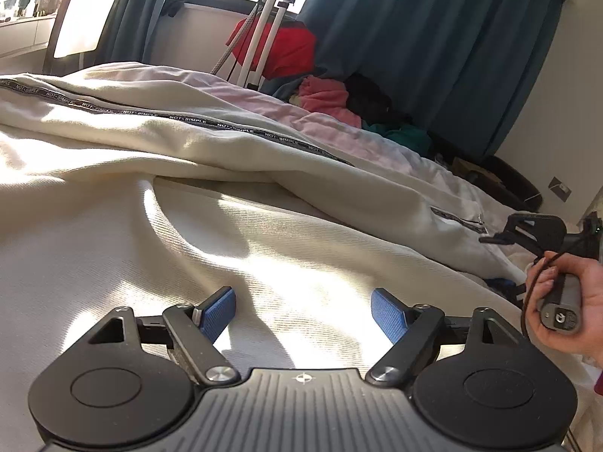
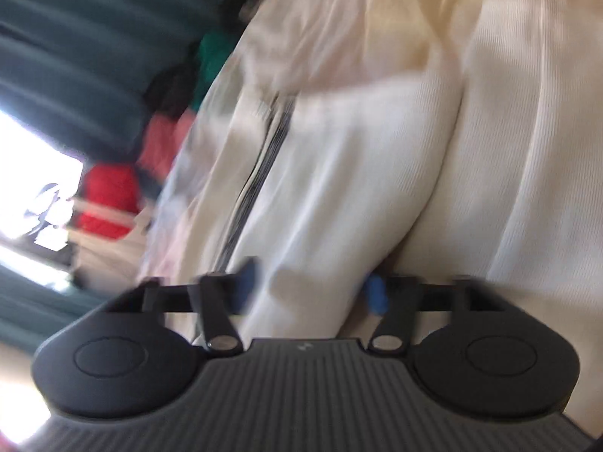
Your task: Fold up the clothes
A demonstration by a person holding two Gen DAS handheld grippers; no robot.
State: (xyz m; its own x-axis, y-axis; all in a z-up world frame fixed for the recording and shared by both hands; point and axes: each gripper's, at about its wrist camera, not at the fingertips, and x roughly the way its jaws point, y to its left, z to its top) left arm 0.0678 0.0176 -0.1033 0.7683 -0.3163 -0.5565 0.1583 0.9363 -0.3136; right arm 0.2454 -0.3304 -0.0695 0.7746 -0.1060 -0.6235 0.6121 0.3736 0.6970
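Note:
A cream ribbed garment (image 1: 271, 233) lies spread over the bed, with a black lettered tape (image 1: 211, 123) running along it. My left gripper (image 1: 301, 314) hovers low over this cloth. It is open, its blue pads (image 1: 216, 314) wide apart with nothing between them. At the right edge of the left wrist view a hand (image 1: 565, 312) holds my right gripper (image 1: 497, 239) at the garment's zipped pocket end. The right wrist view is blurred. There a thick fold of the cream garment (image 2: 320, 207) fills the gap of the right gripper (image 2: 312, 290), touching both pads.
A pink sheet (image 1: 339, 128) covers the bed under the garment. A pile of red, pink and green clothes (image 1: 328, 98) lies at the far side, by a metal trolley frame (image 1: 264, 37). Teal curtains (image 1: 414, 56) hang behind, and a chair (image 1: 86, 19) stands far left.

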